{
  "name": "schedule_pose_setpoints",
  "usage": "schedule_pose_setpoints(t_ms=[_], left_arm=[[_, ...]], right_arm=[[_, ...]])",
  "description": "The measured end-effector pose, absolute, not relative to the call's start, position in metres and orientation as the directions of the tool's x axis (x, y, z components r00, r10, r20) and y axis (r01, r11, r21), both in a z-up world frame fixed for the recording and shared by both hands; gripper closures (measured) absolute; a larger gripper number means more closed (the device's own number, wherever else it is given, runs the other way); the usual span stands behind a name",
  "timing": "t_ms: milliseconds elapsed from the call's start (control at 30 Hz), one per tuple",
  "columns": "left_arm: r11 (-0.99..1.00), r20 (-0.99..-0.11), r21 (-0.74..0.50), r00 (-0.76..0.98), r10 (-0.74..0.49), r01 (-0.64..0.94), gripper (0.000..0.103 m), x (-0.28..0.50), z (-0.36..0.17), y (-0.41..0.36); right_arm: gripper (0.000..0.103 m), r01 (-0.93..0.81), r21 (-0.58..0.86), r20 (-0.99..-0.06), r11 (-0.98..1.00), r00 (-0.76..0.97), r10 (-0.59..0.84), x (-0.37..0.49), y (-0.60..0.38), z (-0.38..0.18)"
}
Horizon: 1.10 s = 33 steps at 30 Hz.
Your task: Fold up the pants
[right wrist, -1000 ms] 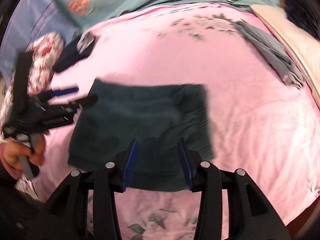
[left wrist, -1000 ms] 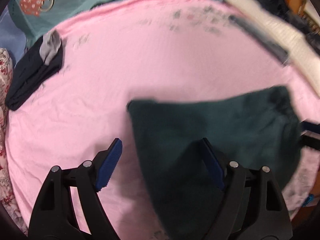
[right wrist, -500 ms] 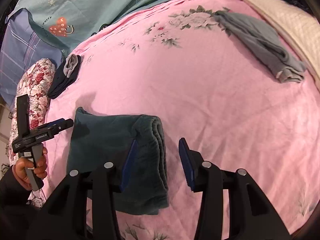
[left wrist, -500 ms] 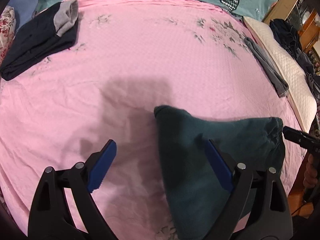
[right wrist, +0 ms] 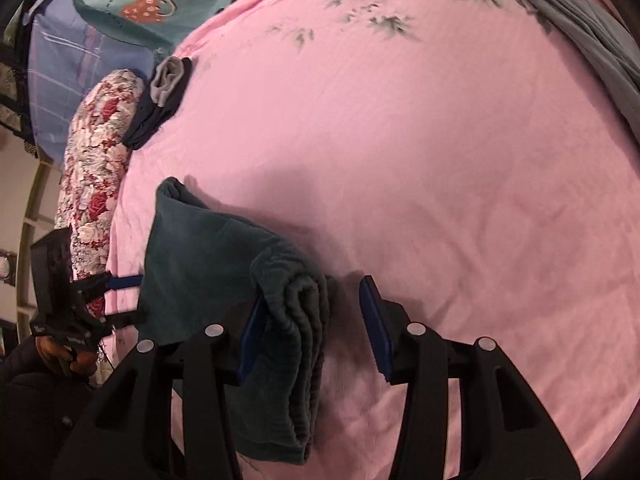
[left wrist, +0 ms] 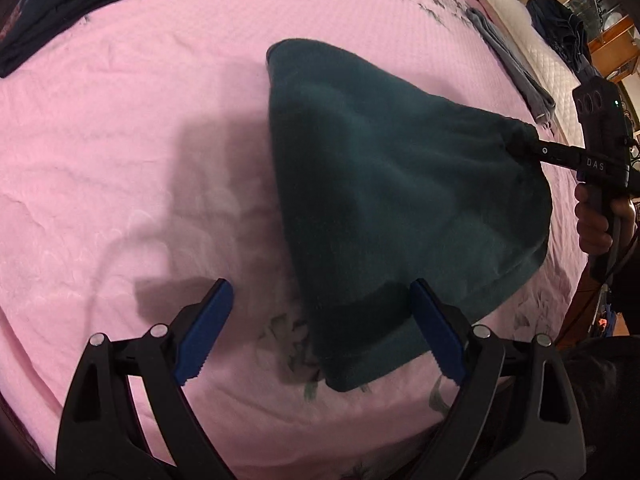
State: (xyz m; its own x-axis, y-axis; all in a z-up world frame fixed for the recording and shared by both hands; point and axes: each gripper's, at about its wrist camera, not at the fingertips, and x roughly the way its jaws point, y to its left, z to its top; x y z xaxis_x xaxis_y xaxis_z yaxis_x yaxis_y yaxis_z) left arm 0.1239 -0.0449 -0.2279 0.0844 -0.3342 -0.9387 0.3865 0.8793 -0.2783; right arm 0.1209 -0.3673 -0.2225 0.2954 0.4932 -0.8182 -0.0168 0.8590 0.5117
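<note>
Left wrist view: my left gripper (left wrist: 320, 328) is spread wide over the pink bedsheet (left wrist: 140, 140). The folded dark green fleece pants (left wrist: 392, 184) drape across its right finger, and my right gripper (left wrist: 532, 148) touches their far corner.

Right wrist view: my right gripper (right wrist: 312, 320) stands spread, with the pants' (right wrist: 224, 264) ribbed folded edge between its fingers, against the left one. My left gripper (right wrist: 132, 296) straddles their opposite edge.

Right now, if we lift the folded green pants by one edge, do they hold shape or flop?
Likely flop: the green pants are soft fleece-like cloth, sagging in curves between grip points. The stacked, rounded folds look thick, so layers may slide apart. Probably light; the pink bedsheet beneath looks smooth, so pushing may slide or bunch them.
</note>
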Motion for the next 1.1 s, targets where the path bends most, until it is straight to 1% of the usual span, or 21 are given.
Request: schedule_pose_setpoints(t_ms=[100, 133, 167, 200, 267, 300, 333, 367, 400, 433, 467, 533, 633, 700, 933, 1100], left_arm=[[0.885, -0.941, -0.262, 0.1, -0.322, 0.385, 0.014, 0.12, -0.227, -0.047], [0.886, -0.941, -0.261, 0.103, -0.322, 0.384, 0.018, 0.119, -0.227, -0.049], [0.885, -0.94, -0.264, 0.104, -0.326, 0.384, 0.02, 0.117, -0.226, -0.05], [0.882, -0.938, -0.27, 0.1, -0.331, 0.387, 0.026, 0.115, -0.226, -0.05], [0.876, -0.937, -0.269, 0.102, -0.334, 0.401, 0.029, 0.108, -0.224, -0.049], [0.875, -0.938, -0.262, 0.105, -0.33, 0.407, 0.031, 0.106, -0.224, -0.049], [0.876, -0.94, -0.254, 0.11, -0.324, 0.41, 0.034, 0.104, -0.223, -0.049], [0.877, -0.94, -0.25, 0.116, -0.322, 0.41, 0.039, 0.103, -0.222, -0.05], [0.875, -0.936, -0.26, 0.117, -0.333, 0.409, 0.061, 0.103, -0.221, -0.051], [0.873, -0.934, -0.271, 0.111, -0.341, 0.406, 0.065, 0.104, -0.22, -0.052], [0.876, -0.935, -0.254, 0.126, -0.33, 0.41, 0.067, 0.103, -0.218, -0.053], [0.871, -0.933, -0.243, 0.144, -0.331, 0.427, 0.076, 0.1, -0.216, -0.056], [0.874, -0.931, -0.229, 0.168, -0.326, 0.429, 0.083, 0.098, -0.211, -0.059], [0.875, -0.928, -0.207, 0.197, -0.318, 0.438, 0.084, 0.097, -0.207, -0.064], [0.885, -0.913, -0.146, 0.283, -0.292, 0.443, 0.085, 0.096, -0.192, -0.069], [0.904, -0.886, -0.093, 0.38, -0.266, 0.417, 0.085, 0.106, -0.172, -0.063]], right_arm=[[0.056, -0.065, 0.544, -0.798, 0.836, 0.269, 0.54, 0.127, -0.36, -0.224], [0.057, -0.076, 0.558, -0.79, 0.827, 0.258, 0.556, 0.129, -0.357, -0.225], [0.059, -0.081, 0.567, -0.784, 0.82, 0.252, 0.567, 0.13, -0.354, -0.225], [0.063, -0.082, 0.592, -0.77, 0.802, 0.234, 0.593, 0.132, -0.351, -0.228], [0.069, -0.072, 0.622, -0.753, 0.78, 0.22, 0.62, 0.134, -0.354, -0.234], [0.074, -0.068, 0.63, -0.747, 0.773, 0.217, 0.628, 0.135, -0.357, -0.235], [0.077, -0.054, 0.648, -0.736, 0.759, 0.213, 0.643, 0.136, -0.361, -0.238], [0.078, -0.041, 0.66, -0.728, 0.75, 0.211, 0.653, 0.137, -0.363, -0.239], [0.08, -0.041, 0.665, -0.724, 0.745, 0.208, 0.658, 0.138, -0.363, -0.238], [0.081, -0.056, 0.655, -0.73, 0.754, 0.21, 0.65, 0.138, -0.36, -0.235], [0.081, -0.068, 0.647, -0.734, 0.759, 0.213, 0.645, 0.138, -0.358, -0.231], [0.082, -0.101, 0.637, -0.734, 0.765, 0.227, 0.641, 0.138, -0.353, -0.221], [0.082, -0.156, 0.609, -0.739, 0.777, 0.244, 0.628, 0.137, -0.347, -0.204], [0.083, -0.186, 0.586, -0.747, 0.789, 0.254, 0.615, 0.136, -0.341, -0.196], [0.084, -0.304, 0.491, -0.758, 0.816, 0.313, 0.572, 0.141, -0.323, -0.166], [0.084, -0.378, 0.433, -0.753, 0.818, 0.347, 0.559, 0.156, -0.31, -0.148]])
